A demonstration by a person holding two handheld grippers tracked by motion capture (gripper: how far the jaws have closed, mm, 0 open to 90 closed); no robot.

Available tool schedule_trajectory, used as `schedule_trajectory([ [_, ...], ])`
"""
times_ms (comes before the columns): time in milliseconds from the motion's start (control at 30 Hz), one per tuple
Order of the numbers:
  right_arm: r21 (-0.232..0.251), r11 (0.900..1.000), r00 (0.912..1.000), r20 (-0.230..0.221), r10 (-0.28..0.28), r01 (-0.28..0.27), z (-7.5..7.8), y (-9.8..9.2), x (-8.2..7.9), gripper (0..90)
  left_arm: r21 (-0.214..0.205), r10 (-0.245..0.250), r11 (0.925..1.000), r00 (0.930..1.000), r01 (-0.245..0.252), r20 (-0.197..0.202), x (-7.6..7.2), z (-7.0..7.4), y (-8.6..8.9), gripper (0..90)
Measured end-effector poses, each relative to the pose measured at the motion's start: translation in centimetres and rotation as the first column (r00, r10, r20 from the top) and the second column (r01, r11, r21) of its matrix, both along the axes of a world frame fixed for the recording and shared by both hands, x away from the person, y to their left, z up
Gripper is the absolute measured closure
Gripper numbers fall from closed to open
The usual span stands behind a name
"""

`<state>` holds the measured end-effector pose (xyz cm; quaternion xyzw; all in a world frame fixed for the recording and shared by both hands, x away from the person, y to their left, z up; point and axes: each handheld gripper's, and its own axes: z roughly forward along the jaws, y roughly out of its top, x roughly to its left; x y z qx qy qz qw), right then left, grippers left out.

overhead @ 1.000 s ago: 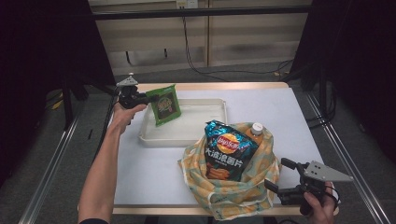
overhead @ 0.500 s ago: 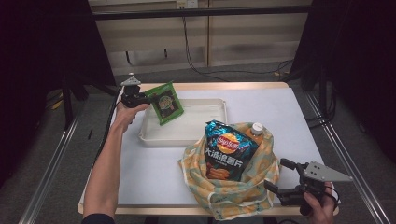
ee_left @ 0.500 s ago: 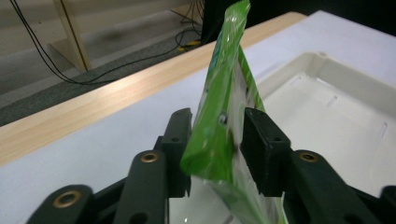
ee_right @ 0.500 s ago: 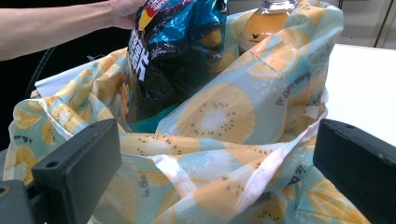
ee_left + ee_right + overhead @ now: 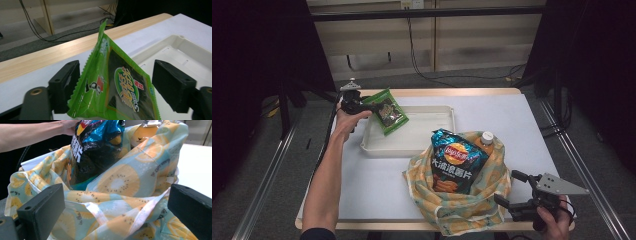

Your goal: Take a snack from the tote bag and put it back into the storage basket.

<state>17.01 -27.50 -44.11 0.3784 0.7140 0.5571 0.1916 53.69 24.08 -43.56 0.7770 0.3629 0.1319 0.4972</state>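
I am letting go of the green snack packet [image 5: 117,87] with my left tongs [image 5: 371,105], whose jaws have just been opening and are now standing wide on either side of it, pads clear of the foil. The risk I am seeing: the packet is leaning over the far left rim of the white tray [image 5: 432,142], so it could slide out onto the desk [image 5: 377,185] rather than into the tray (glossy film slips easily). It is a flat, crinkled green pouch with a saw-tooth edge and a dark printed panel. My right tongs [image 5: 512,192] are waiting open at the near right, beside the fruit-print bag [image 5: 472,200] holding the blue crisp packet [image 5: 454,160].
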Motion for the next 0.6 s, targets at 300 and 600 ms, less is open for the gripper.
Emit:
schedule_trajectory([
  [300,0.000,1.0000,1.0000,0.001,0.003,-0.003,0.0,0.1,-0.1,0.6,-0.030,0.045,0.9986,0.9986,-0.044,0.030,-1.1,0.8,1.5,14.3],
  [600,-0.005,1.0000,1.0000,0.003,-0.006,0.006,0.0,0.0,0.0,0.6,-0.069,0.041,0.9970,0.9952,-0.035,0.089,-3.5,3.2,1.9,34.6],
])
